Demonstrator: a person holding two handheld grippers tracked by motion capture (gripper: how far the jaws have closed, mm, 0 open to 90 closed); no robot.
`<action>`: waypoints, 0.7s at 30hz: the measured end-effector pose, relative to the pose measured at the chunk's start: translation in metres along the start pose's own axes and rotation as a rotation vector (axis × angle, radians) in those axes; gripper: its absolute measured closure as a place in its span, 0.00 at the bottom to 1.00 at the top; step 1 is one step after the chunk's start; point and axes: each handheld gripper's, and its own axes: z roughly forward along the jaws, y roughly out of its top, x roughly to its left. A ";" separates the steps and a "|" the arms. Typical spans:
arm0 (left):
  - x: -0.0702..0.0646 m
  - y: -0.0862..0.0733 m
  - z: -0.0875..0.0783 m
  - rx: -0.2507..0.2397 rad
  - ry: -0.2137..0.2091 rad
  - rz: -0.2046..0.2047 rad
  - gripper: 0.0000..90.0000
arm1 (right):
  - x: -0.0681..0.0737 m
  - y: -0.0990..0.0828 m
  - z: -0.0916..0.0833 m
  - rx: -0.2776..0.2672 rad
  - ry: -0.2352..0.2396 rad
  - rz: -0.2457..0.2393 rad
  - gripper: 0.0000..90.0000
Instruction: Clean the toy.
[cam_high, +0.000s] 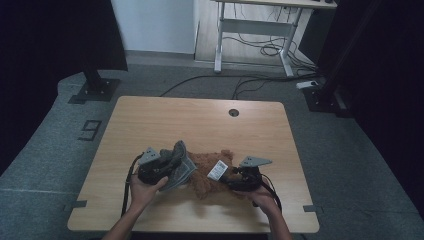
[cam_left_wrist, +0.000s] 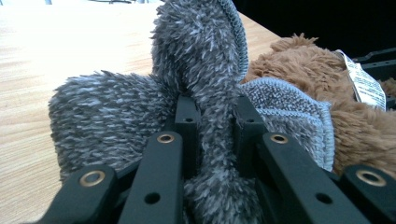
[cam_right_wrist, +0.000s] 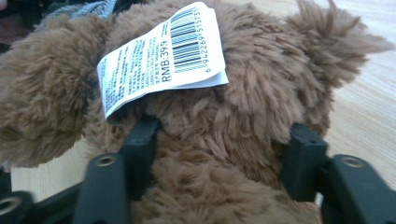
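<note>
On the wooden tabletop (cam_high: 150, 120), near the person's edge, two fluffy cloths are lying side by side and overlapping: a grey fuzzy cloth (cam_high: 181, 165) on the left and a brown plush cloth (cam_high: 207, 172) to its right. The left claw (cam_high: 162, 167) is clamping a raised fold of the grey cloth; in the left gripper view that fold (cam_left_wrist: 210, 93) is standing upright between the two black jaws, which are pressing in on it from both sides, while the rest of the grey cloth is spreading low on the tabletop to either side. Its light blue stitched hem (cam_left_wrist: 299, 105) is lying against the brown plush just behind it. The right claw (cam_high: 235, 175) is sitting at the right edge of the brown cloth, and in the right gripper view a thick bunch of brown pile (cam_right_wrist: 215, 154) is filling the gap between its jaws, which are standing fairly wide and touching the plush on each side. A white paper tag (cam_right_wrist: 161, 53) with a barcode and printed price is lying on top of the brown cloth, just above the left jaw in that view. The person's hands are gripping both tools from the near side.
</note>
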 end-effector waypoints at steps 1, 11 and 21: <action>0.000 0.000 0.000 -0.003 0.000 -0.001 0.85 | 0.001 -0.001 -0.001 -0.008 0.000 -0.003 0.52; 0.004 0.009 0.004 -0.020 -0.015 -0.037 0.85 | 0.007 0.006 -0.008 -0.095 -0.053 -0.121 0.71; 0.016 0.030 0.033 -0.039 0.014 -0.070 0.85 | 0.001 0.030 -0.002 -0.192 -0.228 -0.294 0.73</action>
